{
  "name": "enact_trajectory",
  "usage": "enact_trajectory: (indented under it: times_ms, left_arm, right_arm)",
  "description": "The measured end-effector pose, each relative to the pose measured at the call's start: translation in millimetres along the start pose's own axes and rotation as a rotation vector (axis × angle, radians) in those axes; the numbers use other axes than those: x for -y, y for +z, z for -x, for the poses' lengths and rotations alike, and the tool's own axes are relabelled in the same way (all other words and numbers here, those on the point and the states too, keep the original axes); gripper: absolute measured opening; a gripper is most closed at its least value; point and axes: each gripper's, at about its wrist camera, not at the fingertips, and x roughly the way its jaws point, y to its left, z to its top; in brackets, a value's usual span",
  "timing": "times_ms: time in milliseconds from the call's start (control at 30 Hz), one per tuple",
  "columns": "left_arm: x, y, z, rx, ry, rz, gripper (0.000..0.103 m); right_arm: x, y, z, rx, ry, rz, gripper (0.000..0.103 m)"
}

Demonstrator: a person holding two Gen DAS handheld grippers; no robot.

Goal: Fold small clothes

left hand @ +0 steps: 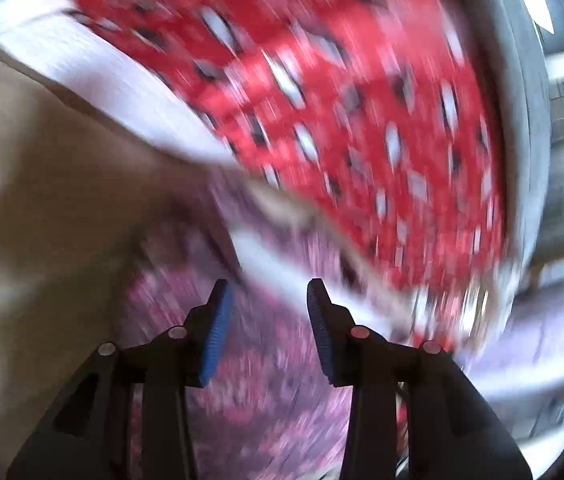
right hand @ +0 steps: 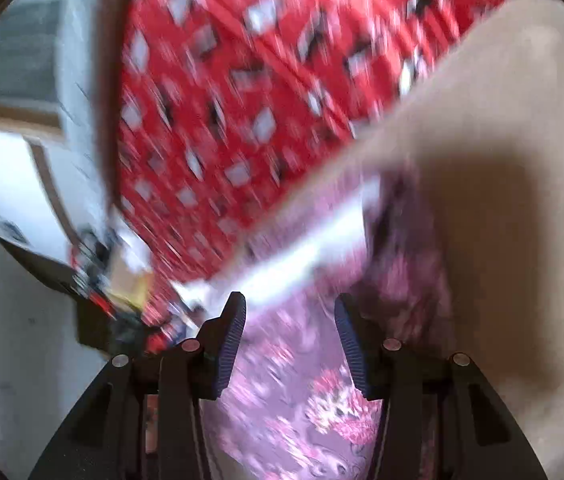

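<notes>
Both views are motion-blurred. A small pink-and-purple floral garment point(left hand: 266, 380) with a white band point(left hand: 278, 264) lies below my left gripper point(left hand: 269, 304), which is open and empty just above it. The garment also shows in the right wrist view point(right hand: 293, 392), with its white band point(right hand: 301, 256) running diagonally ahead of my right gripper point(right hand: 290, 316). That gripper is open, its blue pads point(right hand: 234, 344) apart over the cloth, holding nothing. A beige cloth point(left hand: 42, 200) lies beside the garment, also seen in the right wrist view point(right hand: 501, 200).
A red cloth with white and black squares point(left hand: 341, 100) covers the surface beyond the garment, also in the right wrist view point(right hand: 242, 100). A white cloth point(left hand: 102, 72) lies at the far left. Small dark and red objects point(right hand: 110, 280) sit at the surface edge.
</notes>
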Motion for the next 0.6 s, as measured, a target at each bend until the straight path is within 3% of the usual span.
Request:
enact_trajectory:
  times_ms: [67,133,233,300,367,433,533,600]
  left_arm:
    - [14.2,-16.1,-25.7,-0.085,0.065,-0.116,0.036]
    - [27.6,-22.4,-48.0,-0.123,0.155,-0.202,0.036]
    - [48.7,-1.6,-67.0,-0.078,0.292,-0.247,0.035]
    - [60.7,25.8,-64.1,0.005,0.376,-0.220,0.030]
    - [62.5,45.4,-43.5,0.107,0.366,-0.161,0.030]
    - [59.8,50.1,-23.0,0.150,0.285,-0.139,0.030]
    - [59.4,34.8,-24.0,0.118,0.242,-0.179,0.030]
    - [59.0,13.7,-36.0,0.067,0.226,-0.203,0.031]
  right_arm:
    - [-3.8,2.6,-16.0,-0.001,-0.039,0.004,0.048]
    - [-7.8,13.6,-19.7,0.068,0.005,-0.009,0.048]
    - [-8.4,38.8,-15.9,0.188,0.082,-0.086,0.048]
    - [-11.5,52.5,-9.7,0.271,0.091,-0.104,0.048]
    - [-16.8,58.0,2.5,0.322,0.056,-0.092,0.048]
    - [-23.4,56.3,7.7,0.311,-0.007,-0.037,0.048]
    - [-53.0,41.0,-7.1,0.243,-0.136,0.161,0.048]
    - [-74.4,23.9,-28.1,0.209,-0.143,0.270,0.045]
